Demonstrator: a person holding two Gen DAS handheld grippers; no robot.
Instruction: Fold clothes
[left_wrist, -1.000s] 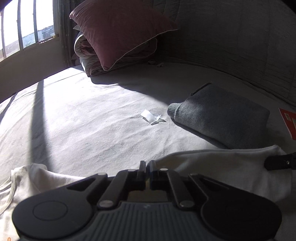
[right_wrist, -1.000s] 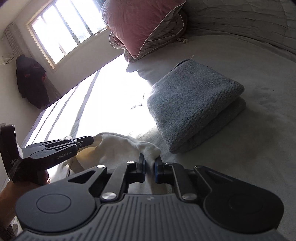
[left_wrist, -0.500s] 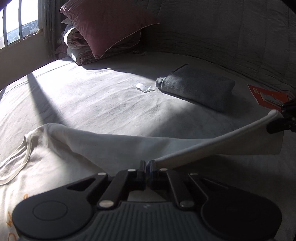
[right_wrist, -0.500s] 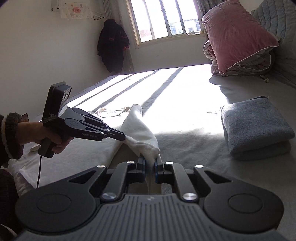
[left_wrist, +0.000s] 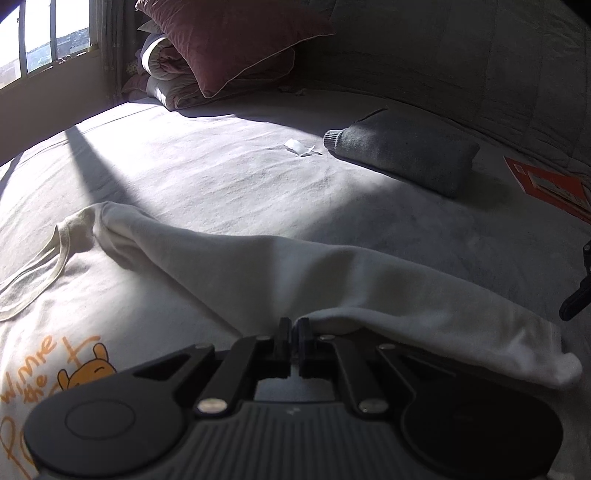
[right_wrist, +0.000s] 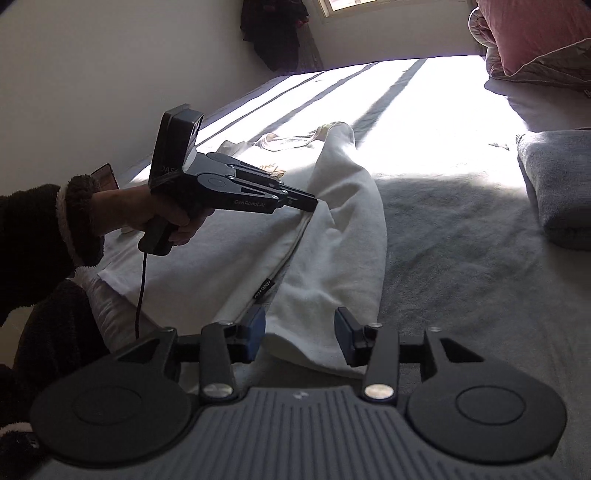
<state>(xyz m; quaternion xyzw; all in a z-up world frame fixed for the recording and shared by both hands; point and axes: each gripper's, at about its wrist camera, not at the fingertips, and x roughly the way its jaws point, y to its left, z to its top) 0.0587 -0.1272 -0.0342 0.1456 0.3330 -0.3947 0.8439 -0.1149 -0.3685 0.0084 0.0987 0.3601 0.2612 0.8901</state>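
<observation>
White shirt (left_wrist: 332, 280) lies on the bed (left_wrist: 221, 177), its folded side strip running lengthwise from the collar toward the right tongs (right_wrist: 300, 334). These have just spread, the hem corner lying loose between them. Left tongs (left_wrist: 294, 328), nearer mid-strip, pinch its edge.

Bed (left_wrist: 229, 173) with grey sheet fills the room, strong sunlight patch with bar shadows across it. Barred window (left_wrist: 40, 40) on the left, quilted grey headboard (left_wrist: 461, 55) behind, pink pillow (left_wrist: 236, 33) on folded bedding. Plain white wall (right_wrist: 110, 66), dark garment (right_wrist: 277, 33) hanging by the window.
</observation>
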